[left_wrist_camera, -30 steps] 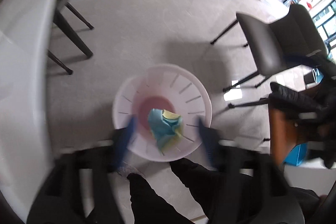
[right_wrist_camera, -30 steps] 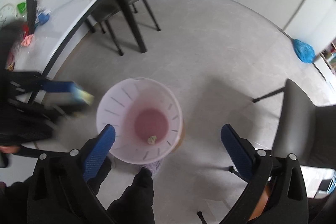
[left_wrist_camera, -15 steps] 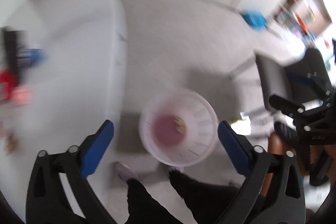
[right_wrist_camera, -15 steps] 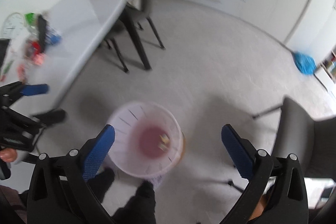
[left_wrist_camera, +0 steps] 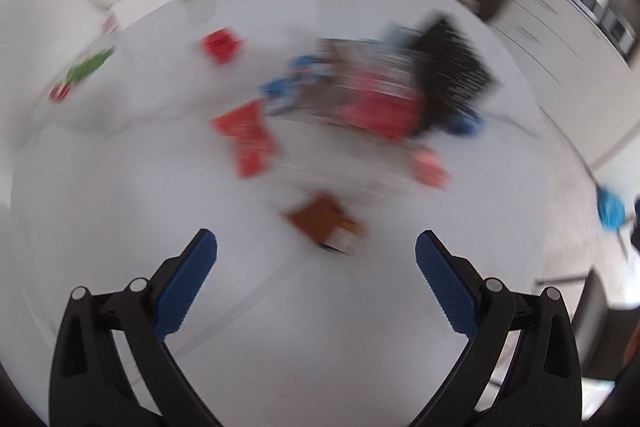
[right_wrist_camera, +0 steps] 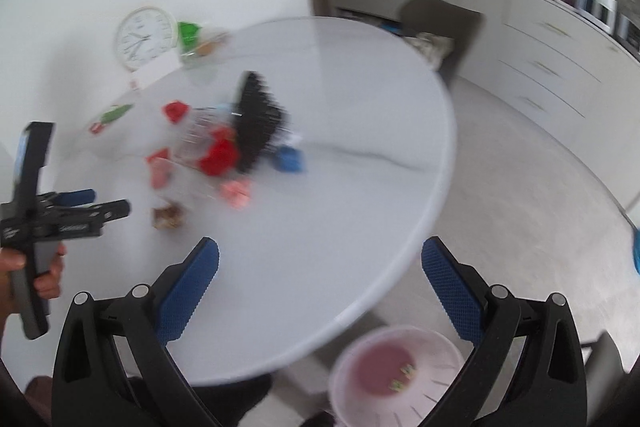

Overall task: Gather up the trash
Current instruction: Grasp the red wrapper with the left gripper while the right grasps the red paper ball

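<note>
Trash lies scattered on the white round table (right_wrist_camera: 360,195): a brown wrapper (left_wrist_camera: 324,223), a red wrapper (left_wrist_camera: 248,139), a pink scrap (left_wrist_camera: 430,167) and a clear bag with red and black contents (left_wrist_camera: 380,95). My left gripper (left_wrist_camera: 316,267) hovers open above the table just short of the brown wrapper, nothing between its fingers. The right wrist view shows the left gripper (right_wrist_camera: 112,201) at the left edge, held in a hand, near that brown wrapper (right_wrist_camera: 168,217). My right gripper (right_wrist_camera: 320,275) is open and empty over the table's near edge. The pale pink bin (right_wrist_camera: 360,355) stands on the floor below, with scraps inside.
A wall clock (right_wrist_camera: 146,37) leans at the table's far side beside a green packet (right_wrist_camera: 188,33). A dark chair (right_wrist_camera: 440,23) stands behind the table, cabinets along the right wall. A blue bag (left_wrist_camera: 610,209) lies on the floor at right.
The left gripper let a blue and yellow scrap fall into the bin and opened wide. Both grippers swung up from the bin to the table; the left view is motion-blurred.
</note>
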A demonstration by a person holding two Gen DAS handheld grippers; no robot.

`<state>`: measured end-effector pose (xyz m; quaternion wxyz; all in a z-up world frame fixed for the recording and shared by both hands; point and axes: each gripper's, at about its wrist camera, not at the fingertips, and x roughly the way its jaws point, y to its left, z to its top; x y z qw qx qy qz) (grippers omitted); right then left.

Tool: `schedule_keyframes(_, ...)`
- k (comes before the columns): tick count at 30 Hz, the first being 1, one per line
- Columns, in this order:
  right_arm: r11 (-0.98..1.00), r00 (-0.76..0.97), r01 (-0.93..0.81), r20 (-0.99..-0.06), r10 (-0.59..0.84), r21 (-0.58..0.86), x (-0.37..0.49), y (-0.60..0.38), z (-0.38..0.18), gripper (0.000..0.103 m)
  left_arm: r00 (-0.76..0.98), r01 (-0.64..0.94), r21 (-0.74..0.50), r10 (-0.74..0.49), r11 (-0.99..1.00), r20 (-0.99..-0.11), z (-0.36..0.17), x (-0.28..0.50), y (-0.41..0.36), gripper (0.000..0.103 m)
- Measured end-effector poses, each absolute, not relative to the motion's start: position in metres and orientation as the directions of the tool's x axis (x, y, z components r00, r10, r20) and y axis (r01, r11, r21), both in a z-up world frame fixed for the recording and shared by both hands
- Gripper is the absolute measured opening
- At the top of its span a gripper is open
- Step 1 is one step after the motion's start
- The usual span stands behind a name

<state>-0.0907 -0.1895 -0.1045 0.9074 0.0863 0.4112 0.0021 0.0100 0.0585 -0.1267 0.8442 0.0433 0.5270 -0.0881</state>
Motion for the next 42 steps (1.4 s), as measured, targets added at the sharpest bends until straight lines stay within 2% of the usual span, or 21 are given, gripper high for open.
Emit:
schedule_keyframes(6,0.985,0.64,0.006,-0.757,0.13,0.173,-0.031,-0.132,-0.104,0.101,0.376,0.117,-0.126,-0.161,0.985,-0.912,-0.152,0.094,0.119,0.095)
schedule_keyframes(9,0.984,0.634,-0.005,-0.761,0.139,0.175,-0.016,-0.11,-0.102,0.101,0.336,0.082,-0.168,-0.186,0.982,-0.923,-0.169,0.126,0.126,0.091)
schedule_keyframes(13,0.986,0.616,-0.003,-0.776,0.134,0.168,0.003,-0.094,-0.104,0.101,0.281,0.042,-0.203,-0.207,0.978,-0.937,-0.194,0.157,0.124,0.079)
schedule_keyframes(17,0.988,0.6,0.012,-0.791,0.119,0.157,0.01,-0.092,-0.11,0.101,0.224,-0.004,-0.201,-0.195,0.98,-0.955,-0.216,0.171,0.115,0.058)
schedule_keyframes(20,0.989,0.587,0.022,-0.803,0.105,0.145,0.017,-0.093,-0.114,0.101,0.233,0.003,-0.158,-0.155,0.987,-0.96,-0.222,0.17,0.103,0.044)
schedule_keyframes(22,0.99,0.581,0.019,-0.807,0.104,0.141,0.021,-0.095,-0.115,0.101,0.239,0.015,-0.129,-0.128,0.992,-0.963,-0.222,0.169,0.096,0.038)
schedule_keyframes(28,0.99,0.557,-0.084,-0.819,0.139,0.111,0.055,-0.108,-0.108,0.101,0.258,0.014,-0.149,-0.147,0.989,-0.955,-0.215,0.159,0.097,0.034)
schedule_keyframes(33,0.931,0.507,-0.364,-0.847,0.161,-0.04,0.127,-0.08,-0.074,0.101,0.311,-0.018,-0.172,-0.158,0.985,-0.937,-0.19,0.137,0.113,0.034)
schedule_keyframes(35,0.882,0.463,-0.468,-0.866,0.188,-0.06,0.167,-0.049,-0.071,0.101,0.329,-0.044,-0.174,-0.15,0.984,-0.932,-0.182,0.127,0.126,0.034)
schedule_keyframes(39,0.794,0.376,-0.604,-0.901,0.216,-0.062,0.234,0.025,-0.092,0.101,0.355,-0.091,-0.18,-0.137,0.979,-0.925,-0.168,0.118,0.163,0.034)
schedule_keyframes(42,0.756,0.299,-0.654,-0.926,0.229,-0.025,0.284,0.087,-0.131,0.101,0.358,-0.131,-0.154,-0.098,0.979,-0.928,-0.166,0.111,0.192,0.034)
